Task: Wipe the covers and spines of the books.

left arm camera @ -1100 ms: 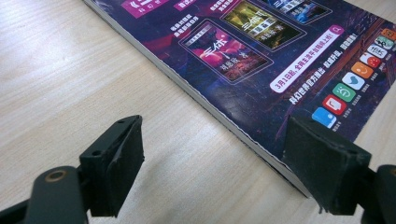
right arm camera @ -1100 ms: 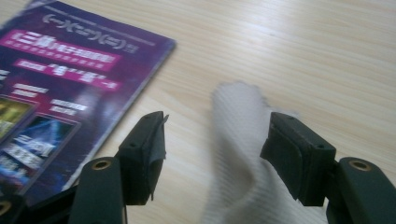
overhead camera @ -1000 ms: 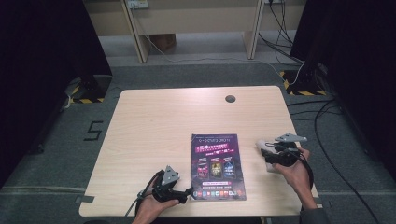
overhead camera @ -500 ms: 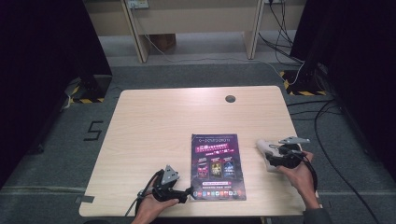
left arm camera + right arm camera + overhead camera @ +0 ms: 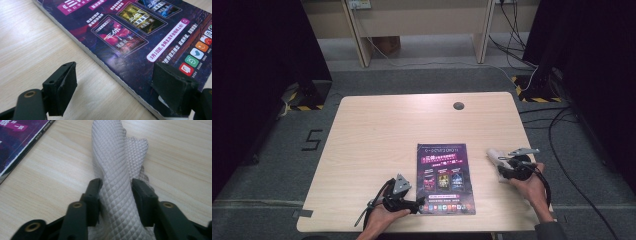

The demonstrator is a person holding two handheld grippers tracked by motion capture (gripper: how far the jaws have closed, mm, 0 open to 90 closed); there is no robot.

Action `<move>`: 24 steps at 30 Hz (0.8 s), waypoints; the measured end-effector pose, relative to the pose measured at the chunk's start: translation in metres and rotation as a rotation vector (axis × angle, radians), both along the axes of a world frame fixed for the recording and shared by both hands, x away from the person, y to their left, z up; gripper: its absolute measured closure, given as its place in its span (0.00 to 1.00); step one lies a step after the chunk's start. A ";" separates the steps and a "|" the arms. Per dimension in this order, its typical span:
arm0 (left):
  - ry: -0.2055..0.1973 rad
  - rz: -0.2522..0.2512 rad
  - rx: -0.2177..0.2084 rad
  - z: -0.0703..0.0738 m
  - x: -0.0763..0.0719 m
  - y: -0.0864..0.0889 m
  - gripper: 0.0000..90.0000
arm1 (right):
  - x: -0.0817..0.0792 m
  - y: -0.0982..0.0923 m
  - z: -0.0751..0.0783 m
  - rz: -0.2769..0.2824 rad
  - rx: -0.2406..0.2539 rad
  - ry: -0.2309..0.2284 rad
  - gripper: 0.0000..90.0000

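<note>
The cloth (image 5: 117,170) lay on the bench (image 5: 377,130) at its right side, just right of the book (image 5: 445,177) and apart from it. It was pale, with a small diamond pattern, and bunched into a ridge.

On the left, the left tool (image 5: 414,205) sat low at the book's near left corner. Its jaws stood wide apart with nothing gripped. One jaw was over bare wood and the other over the book's dark cover, seen in the left gripper view.

On the right, the right tool (image 5: 116,192) had just been closing its jaws. Both pads pressed the cloth's ridge between them.
</note>
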State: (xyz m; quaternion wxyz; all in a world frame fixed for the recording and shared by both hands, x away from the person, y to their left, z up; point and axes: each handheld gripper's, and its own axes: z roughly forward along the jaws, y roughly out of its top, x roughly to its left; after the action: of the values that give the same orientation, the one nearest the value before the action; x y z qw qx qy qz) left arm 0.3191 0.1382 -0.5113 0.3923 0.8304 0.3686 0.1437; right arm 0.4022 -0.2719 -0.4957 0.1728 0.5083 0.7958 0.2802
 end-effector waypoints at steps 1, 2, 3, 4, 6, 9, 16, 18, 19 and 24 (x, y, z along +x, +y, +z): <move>-0.001 -0.004 0.004 0.000 0.001 -0.001 0.22 | 0.000 0.000 0.000 0.008 0.003 -0.001 0.73; -0.002 -0.006 0.004 -0.001 0.001 -0.002 0.22 | 0.000 0.000 0.000 0.015 0.004 -0.002 0.76; -0.001 -0.006 0.004 -0.001 0.001 -0.004 0.22 | 0.000 0.000 0.000 0.023 0.002 -0.006 0.79; 0.000 -0.013 0.007 -0.002 0.002 -0.005 0.23 | 0.000 0.001 0.000 0.029 -0.001 -0.007 0.81; 0.000 -0.023 0.005 -0.002 0.002 -0.008 0.23 | 0.000 0.001 0.000 0.030 0.004 -0.006 0.85; 0.001 -0.037 0.007 -0.003 0.003 -0.012 0.23 | 0.000 0.001 0.002 0.030 0.004 -0.016 0.86; 0.026 -0.069 -0.009 -0.004 0.004 -0.017 0.24 | 0.000 0.015 0.019 0.061 0.039 -0.083 0.86; 0.022 -0.074 0.001 -0.003 0.003 -0.018 0.24 | 0.001 0.022 0.024 0.085 0.041 -0.105 0.86; 0.018 -0.074 0.006 -0.003 0.003 -0.019 0.24 | 0.002 0.027 0.026 0.097 0.047 -0.106 0.86; 0.006 -0.085 0.037 0.000 0.001 -0.022 0.27 | 0.007 0.055 0.033 0.163 0.048 -0.123 0.86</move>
State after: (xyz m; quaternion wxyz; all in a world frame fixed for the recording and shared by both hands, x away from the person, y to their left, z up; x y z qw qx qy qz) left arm 0.3198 0.1164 -0.5116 0.3814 0.8528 0.3316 0.1313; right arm 0.4093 -0.2166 -0.4631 0.1857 0.4278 0.8155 0.3428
